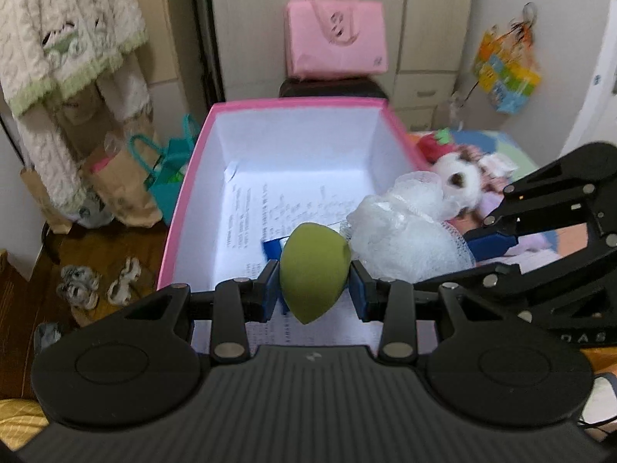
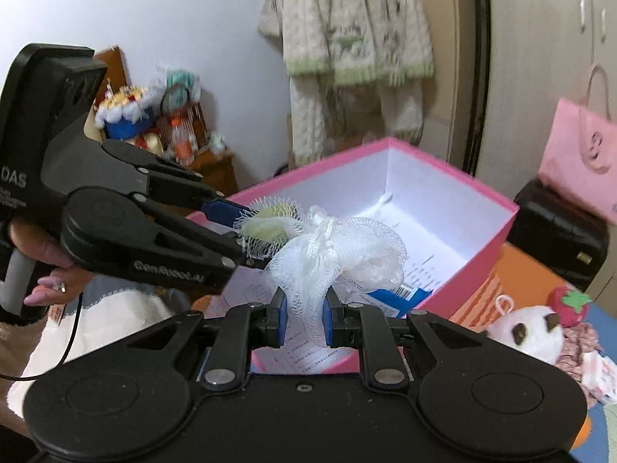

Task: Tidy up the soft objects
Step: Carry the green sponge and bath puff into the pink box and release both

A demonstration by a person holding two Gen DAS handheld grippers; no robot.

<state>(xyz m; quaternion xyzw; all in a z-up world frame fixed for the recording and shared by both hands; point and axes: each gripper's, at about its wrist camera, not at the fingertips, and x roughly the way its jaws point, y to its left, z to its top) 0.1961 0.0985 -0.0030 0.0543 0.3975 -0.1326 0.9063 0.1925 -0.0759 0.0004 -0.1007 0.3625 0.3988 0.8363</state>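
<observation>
My left gripper (image 1: 314, 283) is shut on a green egg-shaped makeup sponge (image 1: 312, 270) and holds it above the near end of the pink box (image 1: 185, 193). My right gripper (image 2: 304, 318) is shut on a white mesh bath pouf (image 2: 339, 247), also over the box (image 2: 462, 281). The pouf (image 1: 401, 235) hangs just right of the sponge in the left wrist view. The left gripper (image 2: 252, 239) shows in the right wrist view with the sponge (image 2: 270, 227) partly behind the mesh. The box has white walls and printed paper (image 1: 277, 208) on its floor.
A white plush toy (image 1: 461, 181) and a strawberry plush (image 2: 570, 305) lie on the colourful surface right of the box. A pink bag (image 1: 335, 38) stands on a black case (image 2: 559, 231) behind the box. Paper bags (image 1: 127, 189) and slippers (image 1: 96, 285) are on the floor at left.
</observation>
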